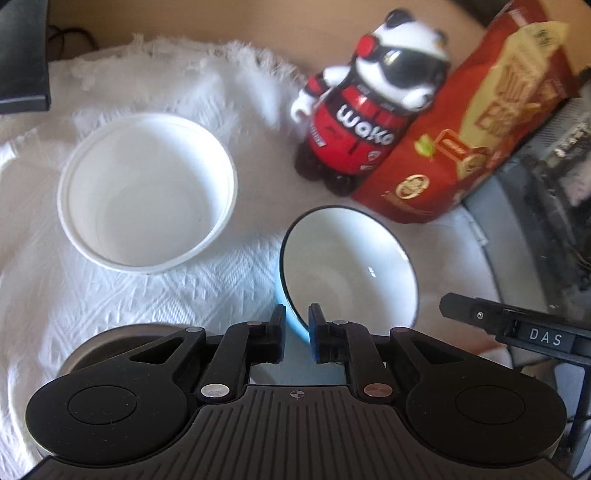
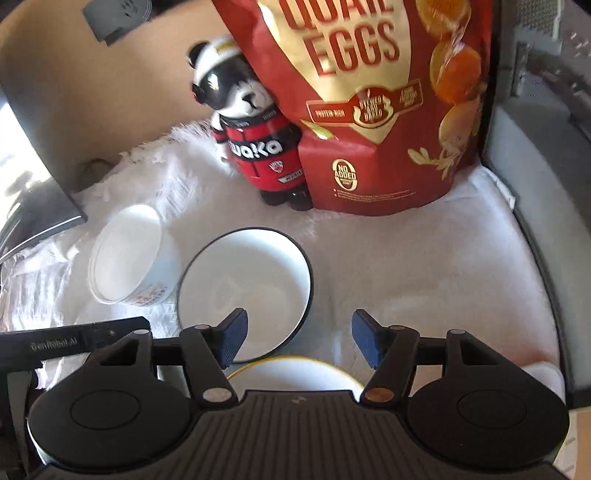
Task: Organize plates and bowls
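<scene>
The dark-rimmed bowl (image 1: 351, 266) is tilted up off the white cloth (image 1: 184, 295), its near rim pinched between the all but closed jaws of the left gripper (image 1: 297, 325); the pale blue outer wall shows between the pads. To its left the white tub (image 1: 147, 192) stands upright and apart from it; a yellow-rimmed plate (image 2: 295, 373) lies just under the right gripper (image 2: 297, 339), whose jaws stand about half open with nothing between them.

The grip is on a thin edge only, so the bowl seems likely to swing or slip; I would carry it low and slowly, keep the wrist steady, and set it down level before letting go, probably onto the plate or into the tub.

Behind stand a panda figure (image 1: 373, 99) and a red snack bag (image 2: 373, 99), touching; the cloth is fringed and covers the counter (image 1: 332, 33), tan beyond it.
</scene>
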Demonstrator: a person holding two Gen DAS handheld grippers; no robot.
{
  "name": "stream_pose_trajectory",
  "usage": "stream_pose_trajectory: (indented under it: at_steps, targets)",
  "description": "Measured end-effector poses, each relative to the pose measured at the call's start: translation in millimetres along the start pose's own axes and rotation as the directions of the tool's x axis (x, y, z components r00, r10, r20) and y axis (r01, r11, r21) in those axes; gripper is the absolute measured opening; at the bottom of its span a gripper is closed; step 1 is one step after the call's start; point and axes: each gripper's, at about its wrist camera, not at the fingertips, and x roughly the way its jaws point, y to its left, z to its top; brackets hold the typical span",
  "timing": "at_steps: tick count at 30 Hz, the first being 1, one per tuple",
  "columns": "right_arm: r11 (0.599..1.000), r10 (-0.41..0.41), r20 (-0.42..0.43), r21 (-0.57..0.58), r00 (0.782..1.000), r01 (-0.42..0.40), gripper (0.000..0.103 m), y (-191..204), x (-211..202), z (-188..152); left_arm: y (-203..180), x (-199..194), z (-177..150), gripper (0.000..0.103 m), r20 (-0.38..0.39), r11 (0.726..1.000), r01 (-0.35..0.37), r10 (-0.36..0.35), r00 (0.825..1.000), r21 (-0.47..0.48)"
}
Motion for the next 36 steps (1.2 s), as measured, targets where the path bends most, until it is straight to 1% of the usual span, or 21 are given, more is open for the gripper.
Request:
stream_pose_trajectory:
  at_steps: [2, 4, 8, 11, 15, 17, 21, 23, 24, 25, 26, 28, 32, 34, 36]
  targets:
    - [1.0, -0.005, -0.026, 0.017, 1.0, 0.006, 0.063, -5, 16, 5, -5, 10, 4, 0.017, -0.009, 1.0, -0.03, 0.03, 1.0, 0.007]
    - [1.0, 0.011, -0.053, 0.019, 0.999, -0.01, 0.063, -9, 29, 9, -7, 18, 8, 0.018, -0.012, 0.998, -0.055, 0.055, 0.998, 0.004]
    - [1.0, 0.004, -0.09, 0.002, 0.996, -0.004, 0.063, -11, 53, 17, -6, 31, 16, 0.018, -0.02, 0.996, -0.09, 0.09, 0.996, -0.005]
    - [1.0, 0.004, -0.116, -0.011, 0.993, -0.005, 0.062, -12, 68, 22, -4, 39, 21, 0.018, -0.028, 0.995, -0.099, 0.098, 0.995, -0.015]
    - [0.999, 0.024, -0.156, -0.019, 0.987, -0.028, 0.06, -10, 87, 28, -3, 54, 28, 0.018, -0.045, 0.995, -0.101, 0.1, 0.994, -0.023]
    - [0.999, 0.032, -0.178, -0.021, 0.983, -0.036, 0.056, -7, 98, 30, -2, 62, 32, 0.018, -0.06, 0.995, -0.097, 0.095, 0.994, -0.03]
    - [0.998, 0.055, -0.235, 0.0, 0.97, -0.057, 0.053, -7, 122, 33, -4, 80, 37, 0.018, -0.093, 0.996, -0.092, 0.09, 0.992, -0.019]
    - [0.997, 0.074, -0.266, 0.009, 0.961, -0.075, 0.043, -7, 133, 33, -4, 89, 39, 0.021, -0.114, 0.996, -0.093, 0.09, 0.989, -0.018]
    - [0.996, 0.084, -0.281, 0.011, 0.956, -0.084, 0.04, -7, 137, 33, -4, 92, 40, 0.022, -0.128, 0.996, -0.087, 0.084, 0.988, -0.022]
    - [0.995, 0.094, -0.296, 0.011, 0.951, -0.095, 0.036, -6, 142, 33, -4, 95, 41, 0.025, -0.141, 0.996, -0.081, 0.076, 0.987, -0.026]
    - [0.995, 0.1, -0.299, 0.007, 0.949, -0.103, 0.035, -4, 144, 33, -4, 97, 42, 0.028, -0.149, 0.997, -0.076, 0.072, 0.986, -0.024]
    - [0.993, 0.106, -0.289, -0.013, 0.951, -0.115, 0.034, 0, 143, 34, -6, 98, 44, 0.028, -0.157, 0.997, -0.074, 0.071, 0.985, -0.016]
    - [0.995, 0.073, -0.243, -0.05, 0.967, -0.088, 0.034, 3, 134, 38, -15, 100, 50, 0.029, -0.13, 0.999, -0.045, 0.047, 0.99, 0.016]
    - [0.995, 0.05, -0.216, -0.068, 0.975, -0.066, 0.034, 0, 127, 40, -19, 105, 54, 0.029, -0.12, 0.999, -0.031, 0.032, 0.992, 0.015]
    - [0.996, 0.042, -0.205, -0.066, 0.978, -0.057, 0.034, -5, 123, 43, -23, 110, 58, 0.029, -0.111, 1.0, -0.018, 0.02, 0.994, 0.014]
